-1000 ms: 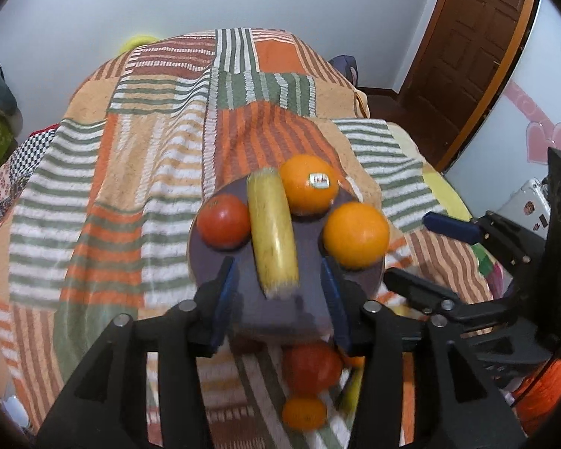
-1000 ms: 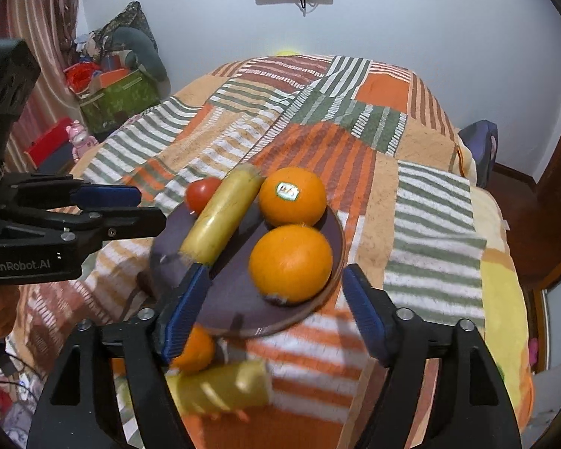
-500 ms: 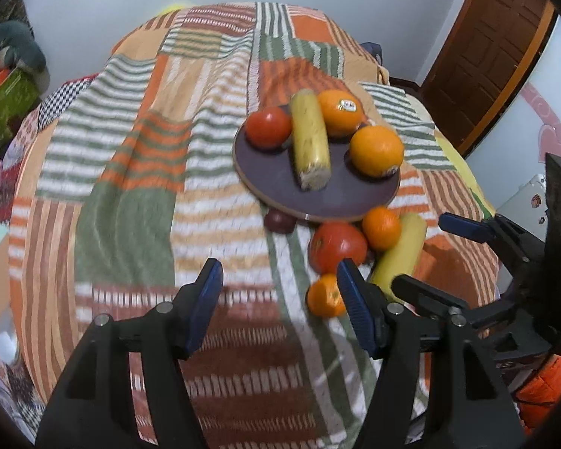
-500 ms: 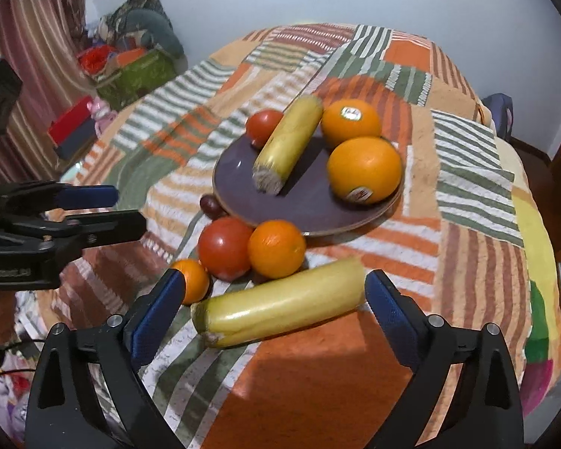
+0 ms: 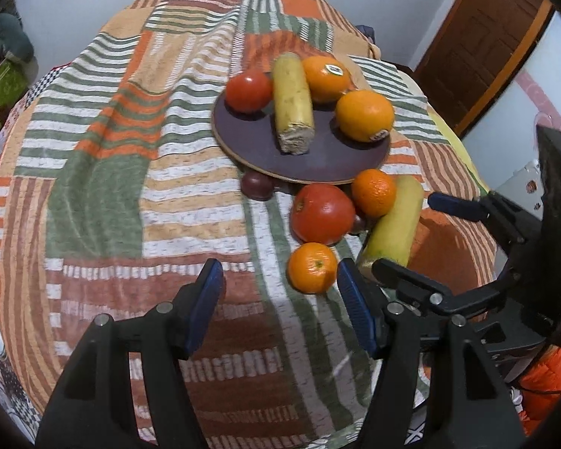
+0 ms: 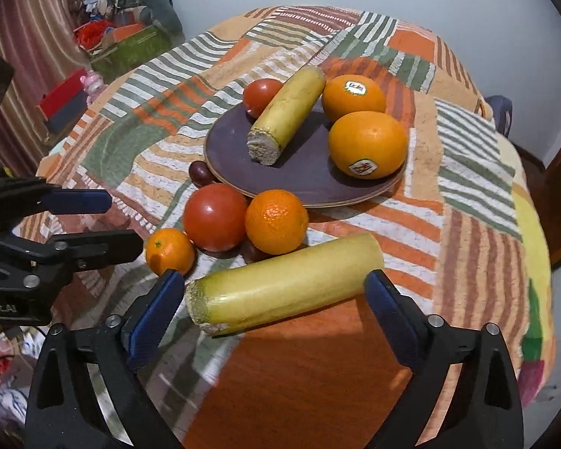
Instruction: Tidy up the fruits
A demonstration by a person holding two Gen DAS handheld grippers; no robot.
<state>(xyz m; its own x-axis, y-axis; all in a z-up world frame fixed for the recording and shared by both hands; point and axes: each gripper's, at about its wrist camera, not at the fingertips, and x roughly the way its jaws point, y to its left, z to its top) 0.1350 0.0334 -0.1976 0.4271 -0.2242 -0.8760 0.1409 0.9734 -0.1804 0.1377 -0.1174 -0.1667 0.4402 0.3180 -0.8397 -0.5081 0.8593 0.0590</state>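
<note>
Both grippers hover empty, fingers apart. The right gripper (image 6: 273,292) frames a long yellow fruit (image 6: 284,284) lying on the bed near the plate (image 6: 310,179). It looks firm and smooth; grip mid-length.

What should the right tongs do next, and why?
Probably ease the right tongs forward and down around the long yellow fruit, then close. They are open and empty, the fruit lies crosswise between them off the plate, and the plate still has bare room.
</note>
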